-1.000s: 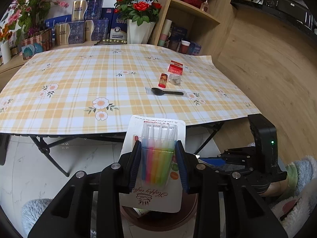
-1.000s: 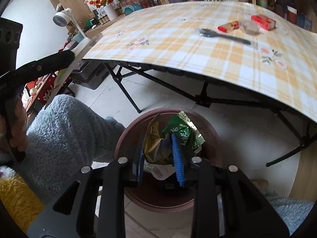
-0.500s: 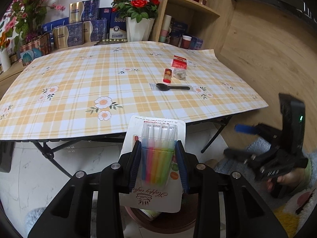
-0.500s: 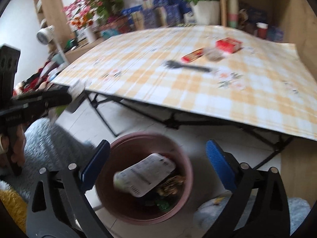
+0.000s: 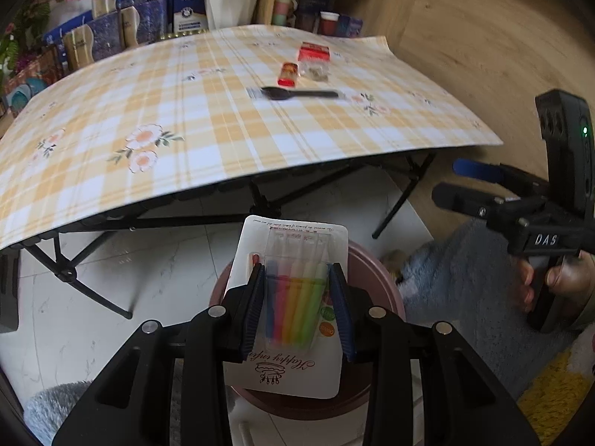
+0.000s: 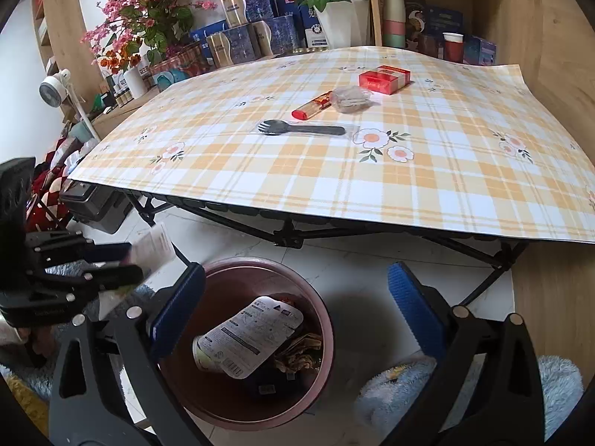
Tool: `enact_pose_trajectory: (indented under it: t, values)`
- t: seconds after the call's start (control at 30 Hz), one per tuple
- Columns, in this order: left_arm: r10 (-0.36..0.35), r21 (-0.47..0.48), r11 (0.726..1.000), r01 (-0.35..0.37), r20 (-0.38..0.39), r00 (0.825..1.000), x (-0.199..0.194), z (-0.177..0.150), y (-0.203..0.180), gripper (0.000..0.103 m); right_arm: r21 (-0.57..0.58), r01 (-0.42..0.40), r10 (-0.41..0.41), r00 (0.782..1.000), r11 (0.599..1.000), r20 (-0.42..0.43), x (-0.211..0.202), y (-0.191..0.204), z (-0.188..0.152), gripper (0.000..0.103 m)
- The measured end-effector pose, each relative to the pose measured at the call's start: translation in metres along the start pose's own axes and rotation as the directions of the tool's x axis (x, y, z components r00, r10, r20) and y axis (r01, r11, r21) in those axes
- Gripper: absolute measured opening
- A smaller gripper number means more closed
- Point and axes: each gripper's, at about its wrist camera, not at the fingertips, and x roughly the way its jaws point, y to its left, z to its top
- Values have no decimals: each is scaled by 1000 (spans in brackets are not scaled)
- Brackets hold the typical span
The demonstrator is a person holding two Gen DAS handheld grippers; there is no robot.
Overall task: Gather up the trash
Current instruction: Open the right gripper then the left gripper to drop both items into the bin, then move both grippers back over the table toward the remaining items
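Observation:
My left gripper (image 5: 296, 291) is shut on a blister card of coloured candles (image 5: 293, 245), held just above a brown round bin (image 5: 375, 271) on the floor. My right gripper (image 6: 295, 297) stands wide open over the same bin (image 6: 327, 319) with nothing between its fingers. A white printed packet (image 6: 245, 338) and crumpled wrappers lie inside the bin. On the checked table (image 6: 409, 186) lie a black spork (image 6: 301, 128), a red tube (image 6: 312, 108), a crumpled clear wrapper (image 6: 349, 98) and a red box (image 6: 385, 78). The right gripper (image 5: 452, 180) also shows at the right of the left wrist view.
The folding table's black legs (image 6: 286, 238) stand right behind the bin. Flower pots, boxes and cups (image 6: 334, 11) crowd the shelf behind the table. A fluffy blue sleeve (image 5: 453, 260) and a wooden wall (image 5: 483, 37) are on the right. A dark case (image 6: 93, 200) sits under the table's left end.
The right gripper opened and let its wrappers and a white packet fall into the bin, then drew back and up. The left gripper sank with the candle card to above the bin.

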Motion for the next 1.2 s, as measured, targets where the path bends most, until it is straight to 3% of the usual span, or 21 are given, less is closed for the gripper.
enact_pose_trajectory:
  t: [0.3, 0.37, 0.43, 0.6, 0.97, 1.2]
  values:
    - [-5, 4, 1000, 5, -19, 1000, 3, -1, -1, 36, -7, -6, 6, 1000, 1000, -4, -1, 2, -1, 97]
    - [-12, 3, 1000, 12, -20, 1000, 3, 0, -2, 43, -6, -5, 5, 1000, 1000, -4, -1, 2, -1, 97]
    - [-5, 10, 1000, 5, -8, 1000, 1, 0, -3, 66, -4, -5, 5, 1000, 1000, -7, 0, 2, -2, 97]
    - [19, -9, 1000, -19, 15, 1000, -3, 1, 0, 85, 3, -19, 19, 1000, 1000, -19, 2, 2, -2, 97]
    - [69, -150, 987, -62, 41, 997, -11, 2, 27, 93, -6, -25, 24, 999, 1000, -26, 4, 3, -2, 97]
    - [84, -162, 984, -77, 36, 996, -10, 2, 30, 94, -2, -26, 26, 999, 1000, -30, 5, 2, -2, 97]
